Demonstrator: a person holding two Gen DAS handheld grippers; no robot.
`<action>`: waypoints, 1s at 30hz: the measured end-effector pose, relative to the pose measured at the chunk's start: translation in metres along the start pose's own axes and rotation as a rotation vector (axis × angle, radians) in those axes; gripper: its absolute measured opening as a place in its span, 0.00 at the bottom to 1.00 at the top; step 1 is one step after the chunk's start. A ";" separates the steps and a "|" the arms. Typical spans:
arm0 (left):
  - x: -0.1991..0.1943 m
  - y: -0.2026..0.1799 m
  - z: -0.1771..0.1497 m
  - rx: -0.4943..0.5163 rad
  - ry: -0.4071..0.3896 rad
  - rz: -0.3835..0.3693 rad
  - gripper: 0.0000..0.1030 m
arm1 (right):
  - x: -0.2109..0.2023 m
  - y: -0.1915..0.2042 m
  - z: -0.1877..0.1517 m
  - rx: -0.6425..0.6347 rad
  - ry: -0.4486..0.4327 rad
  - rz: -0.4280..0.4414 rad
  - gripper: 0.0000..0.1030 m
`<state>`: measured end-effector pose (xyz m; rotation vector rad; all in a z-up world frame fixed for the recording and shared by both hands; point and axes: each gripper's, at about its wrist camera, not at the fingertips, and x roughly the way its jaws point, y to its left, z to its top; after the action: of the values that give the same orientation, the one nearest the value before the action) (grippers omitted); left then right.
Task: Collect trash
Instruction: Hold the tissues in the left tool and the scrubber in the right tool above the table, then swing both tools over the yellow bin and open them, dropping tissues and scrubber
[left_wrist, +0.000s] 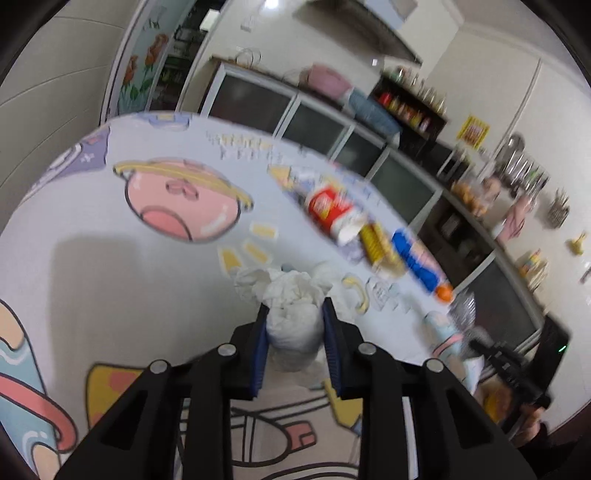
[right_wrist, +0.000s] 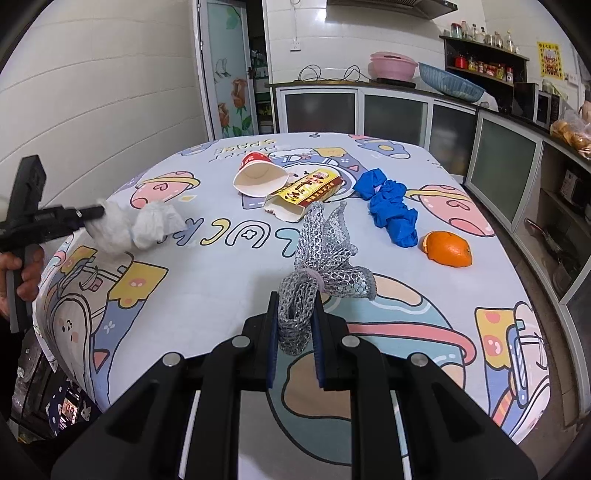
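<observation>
My left gripper (left_wrist: 293, 308) is shut on a crumpled white tissue wad (left_wrist: 291, 295) and holds it above the table; it also shows in the right wrist view (right_wrist: 99, 212) with the tissue (right_wrist: 144, 225). My right gripper (right_wrist: 293, 301) is shut on a silver foam net sleeve (right_wrist: 321, 254) above the table. On the table lie a red-and-white paper cup (right_wrist: 258, 175), a yellow-red carton (right_wrist: 306, 192), a crumpled blue glove (right_wrist: 391, 210) and an orange peel (right_wrist: 448, 249). The left wrist view is blurred.
The table (right_wrist: 207, 295) wears a cartoon-print cloth. Kitchen cabinets (right_wrist: 399, 110) and a counter with a pink basin (right_wrist: 393, 66) run behind and to the right. A tiled wall (right_wrist: 92, 92) stands at the left.
</observation>
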<state>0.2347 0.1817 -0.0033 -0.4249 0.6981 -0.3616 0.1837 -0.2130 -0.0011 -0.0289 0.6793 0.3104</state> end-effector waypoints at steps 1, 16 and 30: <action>-0.004 0.001 0.003 -0.011 -0.014 -0.024 0.24 | -0.001 -0.001 0.000 0.002 -0.002 0.001 0.14; -0.011 -0.034 0.000 0.074 -0.015 -0.092 0.24 | -0.026 -0.004 -0.007 0.021 -0.042 -0.013 0.14; 0.022 -0.114 -0.029 0.216 0.119 -0.209 0.25 | -0.085 -0.058 -0.054 0.147 -0.070 -0.132 0.14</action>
<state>0.2103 0.0673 0.0204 -0.2727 0.7236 -0.6573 0.1050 -0.2984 0.0052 0.0771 0.6263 0.1337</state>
